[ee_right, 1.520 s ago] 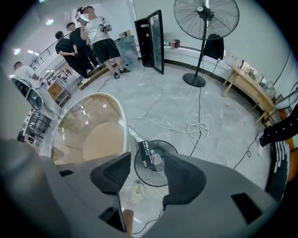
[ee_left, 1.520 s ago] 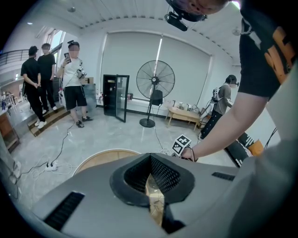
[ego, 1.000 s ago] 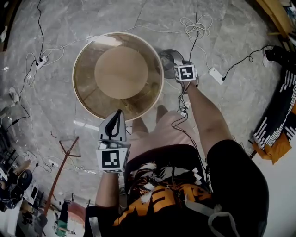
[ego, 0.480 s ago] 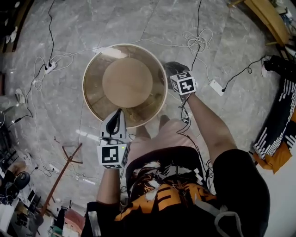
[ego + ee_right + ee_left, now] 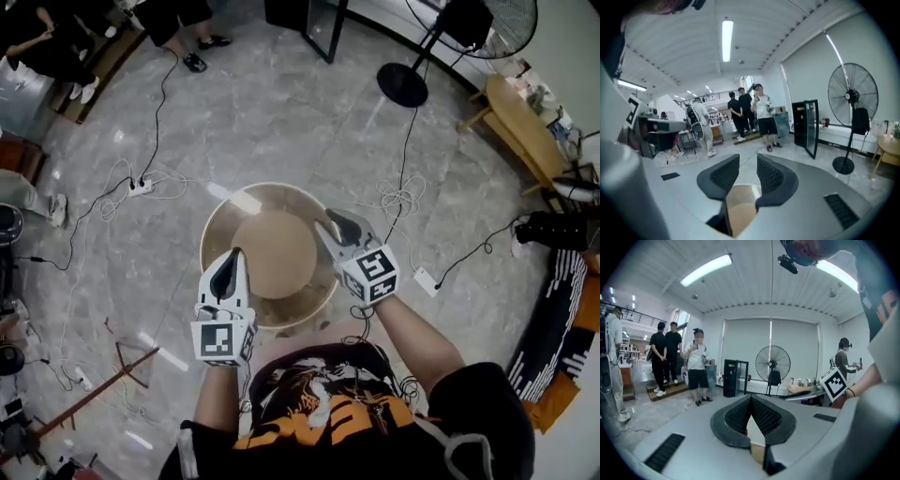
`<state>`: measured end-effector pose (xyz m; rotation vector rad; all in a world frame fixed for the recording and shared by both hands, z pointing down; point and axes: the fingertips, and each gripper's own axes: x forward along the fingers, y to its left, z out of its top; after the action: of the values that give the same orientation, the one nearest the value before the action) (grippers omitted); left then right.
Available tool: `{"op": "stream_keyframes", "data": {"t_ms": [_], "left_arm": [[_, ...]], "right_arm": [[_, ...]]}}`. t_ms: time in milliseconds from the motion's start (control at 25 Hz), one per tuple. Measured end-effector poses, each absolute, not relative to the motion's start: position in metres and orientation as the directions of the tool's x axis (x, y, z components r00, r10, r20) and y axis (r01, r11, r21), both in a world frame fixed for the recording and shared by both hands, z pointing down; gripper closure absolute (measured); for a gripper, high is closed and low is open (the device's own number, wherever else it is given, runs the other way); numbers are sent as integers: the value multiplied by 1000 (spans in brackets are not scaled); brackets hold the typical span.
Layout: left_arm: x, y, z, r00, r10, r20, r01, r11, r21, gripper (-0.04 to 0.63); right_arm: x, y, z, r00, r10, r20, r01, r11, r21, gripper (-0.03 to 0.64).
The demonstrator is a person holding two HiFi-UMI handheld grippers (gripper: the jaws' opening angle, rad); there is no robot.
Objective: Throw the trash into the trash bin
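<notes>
Head view: round trash bin (image 5: 217,234); left gripper view: ceiling light (image 5: 705,269).

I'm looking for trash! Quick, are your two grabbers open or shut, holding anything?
Grey left gripper: shut, empty.
Grey right gripper: open, empty; its jaws have just been closing.
</notes>
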<state>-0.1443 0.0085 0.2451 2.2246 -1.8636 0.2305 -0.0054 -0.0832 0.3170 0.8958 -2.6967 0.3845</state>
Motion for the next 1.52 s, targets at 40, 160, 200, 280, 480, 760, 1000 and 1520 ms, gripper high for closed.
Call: {"op": "stream_keyframes", "data": {"t_ms": [40,160,200,280,480,760,1000,1520], "left_arm": [[-149,17,226,171,-956,238,-985,-161,62,572],[-161,43,172,154,-976,155,-988,-155,6,572],[-163,51,155,152,-981,125,-988,-154,-12,572],[-161,69,118,154,-987,42,-987,-156,-35,572],[-159,125,50,163,-981,-102,-986,-159,-48,572],[-189,172,16,112,-978,-178,-993,-101,-66,572],[-201,177,4,85,-980,-182,-995,-74,-68,572],[-210,185,-13,118,-968,-221,-990,-99,-96,572]], "right_arm": [[-12,-72,289,-785,-542,299,-602,782,-162,486],[-33,-46,205,-822,-538,187,-563,817,-122,501],[-39,-38,178,-834,-532,148,-547,831,-100,503],[-46,-21,124,-857,-512,66,-515,855,-56,511],[-40,37,19,-881,-455,-133,-463,886,35,527],[-61,81,-11,-902,-385,-198,-404,912,66,569],[-86,82,-24,-915,-350,-202,-373,924,86,601],[-103,99,-29,-920,-348,-180,-372,921,117,603]]}}
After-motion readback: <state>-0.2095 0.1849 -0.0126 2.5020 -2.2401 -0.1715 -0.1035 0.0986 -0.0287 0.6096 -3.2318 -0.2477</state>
